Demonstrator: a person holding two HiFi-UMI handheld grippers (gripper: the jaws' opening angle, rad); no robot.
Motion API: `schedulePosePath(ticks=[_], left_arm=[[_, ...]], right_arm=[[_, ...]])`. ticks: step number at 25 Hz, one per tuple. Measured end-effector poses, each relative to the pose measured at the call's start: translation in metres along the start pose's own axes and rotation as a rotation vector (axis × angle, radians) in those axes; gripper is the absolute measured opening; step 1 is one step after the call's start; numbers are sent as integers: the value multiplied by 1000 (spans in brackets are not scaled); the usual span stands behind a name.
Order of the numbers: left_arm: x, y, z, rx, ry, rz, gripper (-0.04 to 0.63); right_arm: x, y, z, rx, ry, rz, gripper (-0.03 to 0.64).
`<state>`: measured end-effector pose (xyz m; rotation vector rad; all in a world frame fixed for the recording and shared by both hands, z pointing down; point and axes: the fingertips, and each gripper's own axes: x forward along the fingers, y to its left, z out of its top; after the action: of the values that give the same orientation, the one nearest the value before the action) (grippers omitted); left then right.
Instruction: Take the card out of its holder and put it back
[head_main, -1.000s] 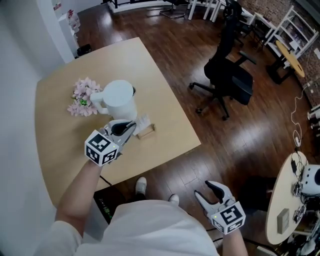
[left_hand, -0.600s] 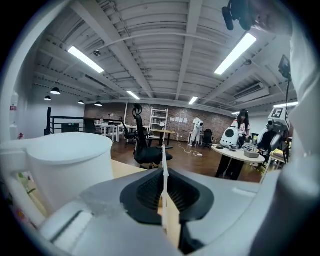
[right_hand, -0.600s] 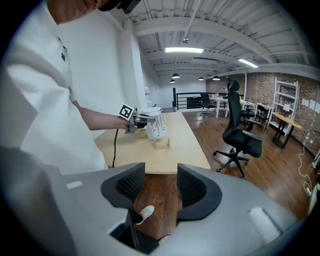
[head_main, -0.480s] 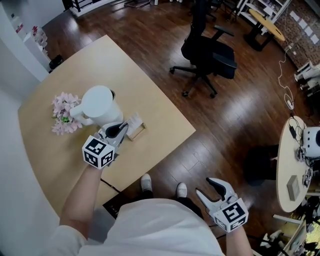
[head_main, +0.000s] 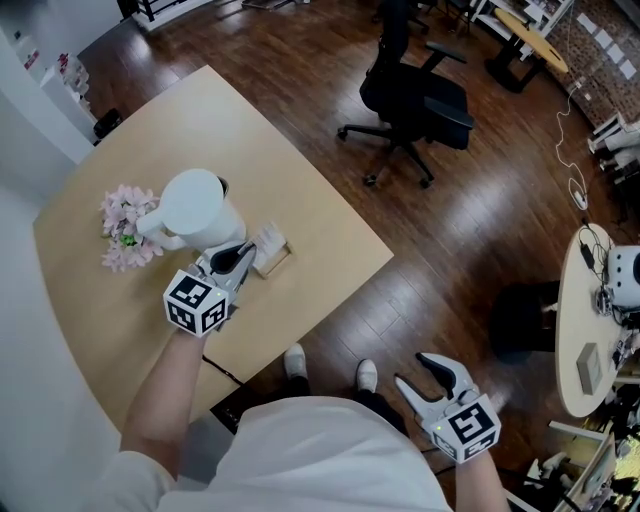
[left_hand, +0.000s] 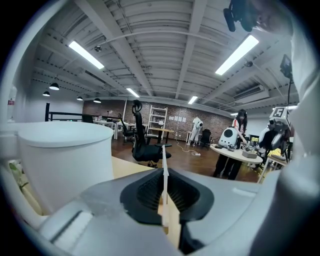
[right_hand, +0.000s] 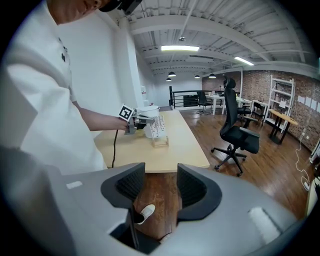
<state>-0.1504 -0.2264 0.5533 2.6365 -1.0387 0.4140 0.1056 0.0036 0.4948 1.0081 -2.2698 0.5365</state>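
Observation:
A white card (head_main: 268, 239) stands upright at a small wooden holder (head_main: 275, 262) near the table's right edge. Whether its lower edge sits in the slot I cannot tell. My left gripper (head_main: 236, 260) is shut on the card from the near side. In the left gripper view the card (left_hand: 164, 161) shows edge-on, pinched between the dark pads of that gripper (left_hand: 164, 186). From the right gripper view the card (right_hand: 157, 126) and holder (right_hand: 161, 143) look small and far off. My right gripper (head_main: 432, 378) hangs over the floor, off the table, open and empty (right_hand: 161, 187).
A white jug (head_main: 200, 208) stands just behind the left gripper, with pink flowers (head_main: 122, 230) to its left. The light wooden table (head_main: 330, 235) ends close to the holder. A black office chair (head_main: 415, 95) stands on the dark wood floor. A round side table (head_main: 590, 340) is at the right.
The head view has swung, so the table sits further left and lower in the picture. My left gripper stays shut on the card at the holder. The right gripper has barely moved.

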Motion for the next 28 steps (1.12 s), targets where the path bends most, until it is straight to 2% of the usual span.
schedulePosePath(ticks=[13, 28], left_arm=[[6, -2, -6, 28, 42, -23, 15], [30, 4, -49, 33, 105, -44, 21]], right_arm=[[1, 2, 1, -4, -1, 5, 207], [-1, 0, -1, 2, 21, -7, 207]])
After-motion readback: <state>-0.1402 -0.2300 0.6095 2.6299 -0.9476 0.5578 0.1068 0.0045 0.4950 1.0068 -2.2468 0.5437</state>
